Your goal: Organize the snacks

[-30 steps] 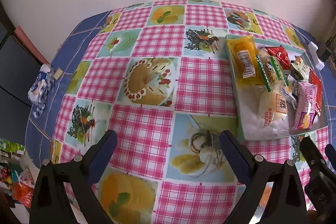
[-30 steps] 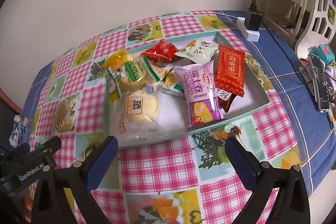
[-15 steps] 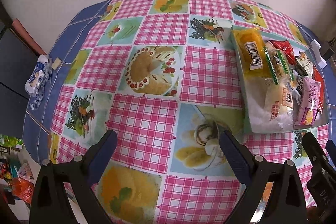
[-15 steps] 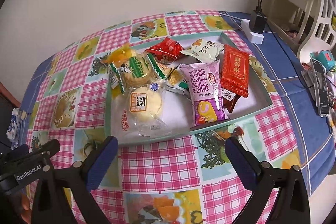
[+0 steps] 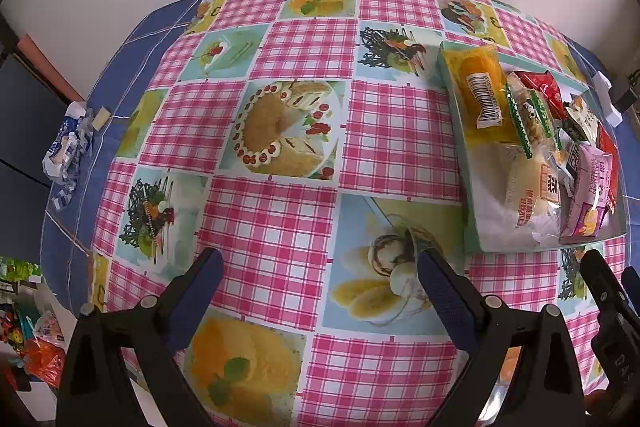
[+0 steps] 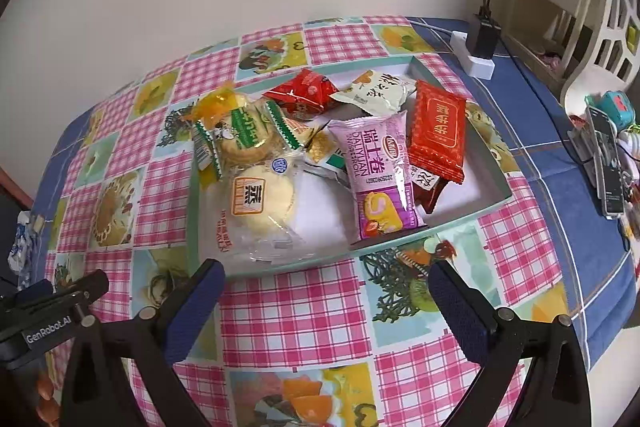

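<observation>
Snacks are sitting piled in the pale green tray at the right of the left wrist view, on the checked surface. Left gripper is hovering over bare cloth w/ jaws spread wide, gripping nothing.

Right wrist view: right gripper is hanging just short of the tray's near rim, jaws likewise wide, empty. Purple roll pack is overlapping the red pack; bun pack is lying nearest. All packs are already inside, so could be sorted or awaiting sorting. If picking, pinch a wrapper's edge, approx. flat, not crushing contents.
</observation>
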